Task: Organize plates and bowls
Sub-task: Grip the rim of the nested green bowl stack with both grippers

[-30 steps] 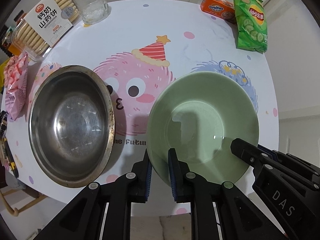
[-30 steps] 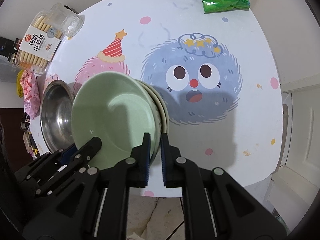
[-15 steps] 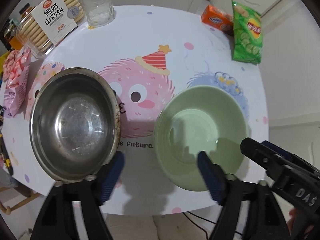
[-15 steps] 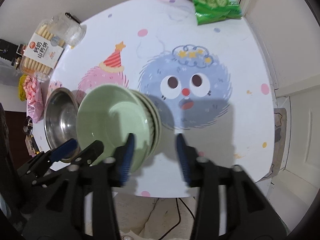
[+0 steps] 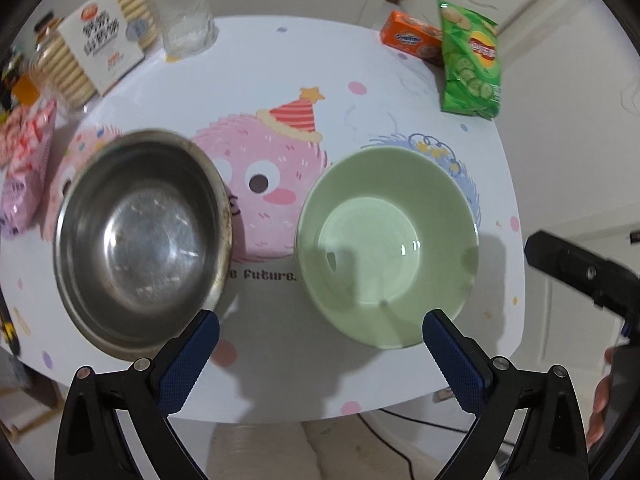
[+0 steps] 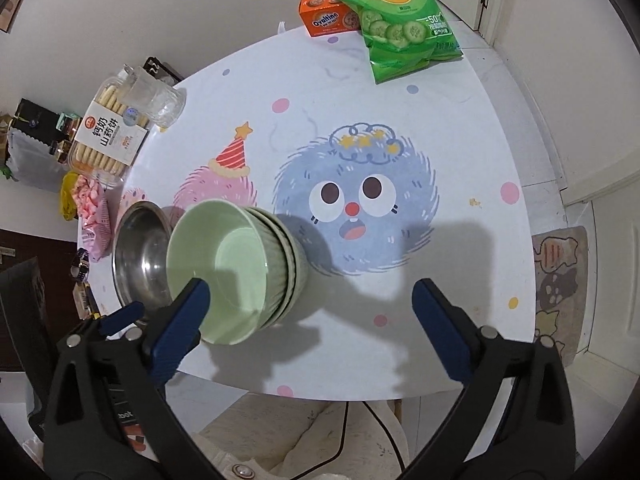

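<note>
A stack of pale green bowls [image 5: 388, 246] [image 6: 236, 268] stands on the round cartoon-print table [image 5: 320, 80] [image 6: 460, 152], its top bowl empty. To its left sits a steel bowl [image 5: 140, 240] [image 6: 138, 250]. My left gripper [image 5: 320, 342] hovers over the table's near edge, between the two. Its jaws are still opening and nothing is between them. My right gripper [image 6: 310, 316] hangs just right of the green stack, jaws also opening and empty. Its left fingertip [image 6: 188, 312] overlaps the stack's near rim in the picture. The right gripper's tip [image 5: 560, 256] shows in the left wrist view.
At the far left stand a biscuit box [image 5: 96, 52] [image 6: 108, 140], a glass [image 5: 186, 24] [image 6: 156, 98] and a pink snack bag [image 5: 24, 160] [image 6: 94, 208]. An orange box [image 5: 412, 38] [image 6: 332, 18] and a green crisp bag [image 5: 472, 60] [image 6: 396, 16] lie at the far right.
Both grippers let go of the green bowl's rim and opened wide. They pulled back from the table, so the bowls look smaller. The green bowl now rests on the stack.
</note>
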A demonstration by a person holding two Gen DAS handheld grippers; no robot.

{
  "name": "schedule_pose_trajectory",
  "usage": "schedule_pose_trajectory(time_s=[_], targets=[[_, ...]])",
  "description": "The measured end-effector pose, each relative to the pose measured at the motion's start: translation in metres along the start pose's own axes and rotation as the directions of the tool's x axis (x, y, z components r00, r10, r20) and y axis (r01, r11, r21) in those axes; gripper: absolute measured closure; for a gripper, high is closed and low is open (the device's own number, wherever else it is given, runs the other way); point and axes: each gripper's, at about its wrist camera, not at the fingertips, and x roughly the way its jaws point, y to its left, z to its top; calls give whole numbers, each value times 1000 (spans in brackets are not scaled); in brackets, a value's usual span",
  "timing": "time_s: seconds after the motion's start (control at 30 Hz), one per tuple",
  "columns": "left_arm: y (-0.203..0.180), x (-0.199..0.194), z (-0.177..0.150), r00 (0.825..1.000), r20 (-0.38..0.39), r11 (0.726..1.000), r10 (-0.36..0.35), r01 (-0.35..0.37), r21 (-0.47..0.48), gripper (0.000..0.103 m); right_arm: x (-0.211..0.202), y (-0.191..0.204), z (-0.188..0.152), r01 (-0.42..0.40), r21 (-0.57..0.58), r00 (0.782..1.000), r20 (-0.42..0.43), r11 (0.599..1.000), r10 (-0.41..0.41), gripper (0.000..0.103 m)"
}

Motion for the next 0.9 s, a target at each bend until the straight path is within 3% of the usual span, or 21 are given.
schedule_pose_trajectory(time_s=[0.33,0.6,0.7,0.8,0.9], targets=[[11,31,0,996,-52,985,-67,58,-162,0,43,-7,5,-70,99,990,-114,993,81,2],[14,52,5,997,-60,979,-58,45,-200,2,65,-2,11,-68,53,986,-151,996,75,2],[14,57,9,997,-53,976,-63,50,-210,13,75,-4,13,-74,52,981,-175,996,82,3],[15,65,11,994,-72,970,-81,63,-233,24,83,-7,16,-61,55,980,-188,997,71,9],[18,65,12,993,-54,963,-107,90,-254,28,90,-12,18,-65,70,976,-205,995,78,19]])
